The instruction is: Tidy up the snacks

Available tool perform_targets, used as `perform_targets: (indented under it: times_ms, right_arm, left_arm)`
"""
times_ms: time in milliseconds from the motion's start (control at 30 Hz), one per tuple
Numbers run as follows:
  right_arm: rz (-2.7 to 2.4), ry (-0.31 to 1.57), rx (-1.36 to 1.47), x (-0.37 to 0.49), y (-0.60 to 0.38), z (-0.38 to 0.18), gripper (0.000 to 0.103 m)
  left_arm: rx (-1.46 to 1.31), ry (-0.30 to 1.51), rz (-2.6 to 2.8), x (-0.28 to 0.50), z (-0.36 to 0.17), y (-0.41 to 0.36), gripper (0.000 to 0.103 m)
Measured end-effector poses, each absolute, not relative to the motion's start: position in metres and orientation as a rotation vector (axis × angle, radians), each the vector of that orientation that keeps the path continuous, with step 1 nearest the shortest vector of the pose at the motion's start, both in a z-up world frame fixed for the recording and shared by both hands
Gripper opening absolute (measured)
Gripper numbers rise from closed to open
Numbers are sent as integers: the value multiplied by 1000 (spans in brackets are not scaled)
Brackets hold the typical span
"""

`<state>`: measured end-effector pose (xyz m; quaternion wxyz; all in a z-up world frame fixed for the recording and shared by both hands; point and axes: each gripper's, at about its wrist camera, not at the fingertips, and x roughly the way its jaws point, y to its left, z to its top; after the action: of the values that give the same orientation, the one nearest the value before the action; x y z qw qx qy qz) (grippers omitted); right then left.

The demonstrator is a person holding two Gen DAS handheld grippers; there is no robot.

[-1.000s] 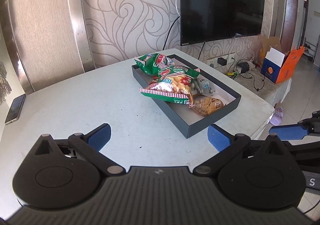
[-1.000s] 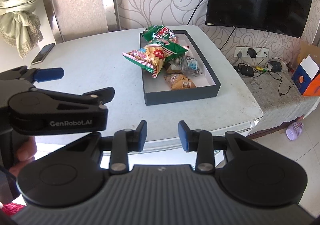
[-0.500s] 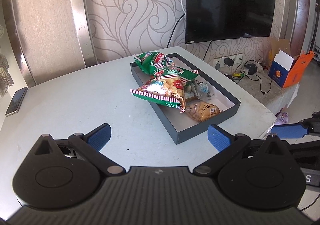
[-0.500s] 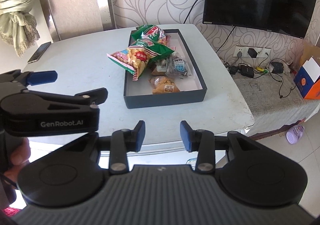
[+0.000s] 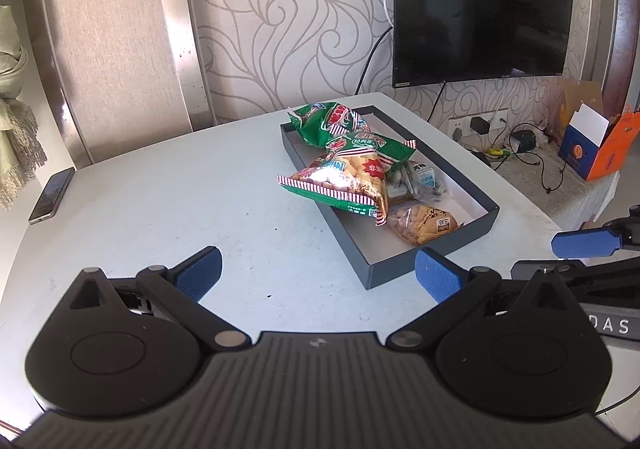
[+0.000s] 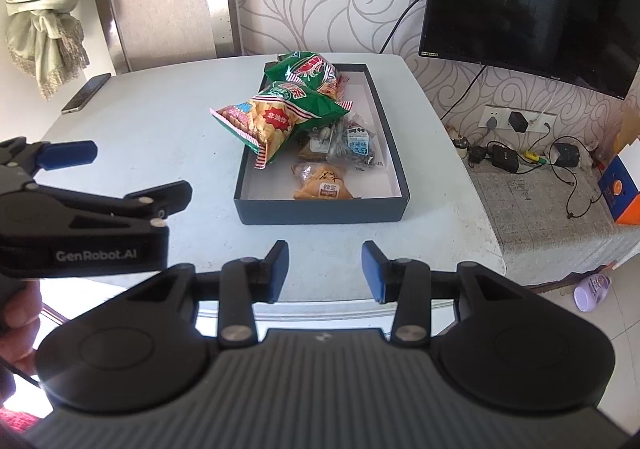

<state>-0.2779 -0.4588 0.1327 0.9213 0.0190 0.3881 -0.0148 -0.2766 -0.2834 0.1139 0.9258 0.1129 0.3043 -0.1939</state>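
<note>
A dark shallow box (image 5: 400, 269) (image 6: 320, 211) lies on the white table. A striped green snack bag (image 5: 344, 181) (image 6: 276, 117) hangs over its left rim. A second green bag (image 5: 328, 121) (image 6: 308, 69) fills the far end. Inside lie a clear packet with a blue label (image 5: 420, 177) (image 6: 354, 143) and an orange pastry packet (image 5: 424, 223) (image 6: 324, 185). My left gripper (image 5: 316, 269) (image 6: 120, 173) is wide open above the table, short of the box's near corner. My right gripper (image 6: 325, 267) is partly open near the table's front edge with nothing between its fingers; one of its blue pads (image 5: 584, 243) shows at the right of the left wrist view.
A phone (image 5: 52, 195) (image 6: 86, 93) lies at the table's far left edge. A wall TV (image 5: 480, 5) hangs behind. Right of the table, a low ledge holds cables, sockets and an orange carton (image 5: 600, 145). A purple bottle (image 6: 592, 287) lies on the floor.
Both grippers have shifted a little sideways, so the box now sits more squarely ahead of the right one. The right gripper's fingers have spread slightly. No snack has moved.
</note>
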Motion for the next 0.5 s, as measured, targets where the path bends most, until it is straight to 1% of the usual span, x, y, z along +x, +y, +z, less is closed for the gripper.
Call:
perform_targets:
  times_ms: [500]
  right_arm:
    - [-9, 803, 39, -278, -452, 132, 43]
  left_arm:
    - [248, 626, -396, -279, 114, -279, 103]
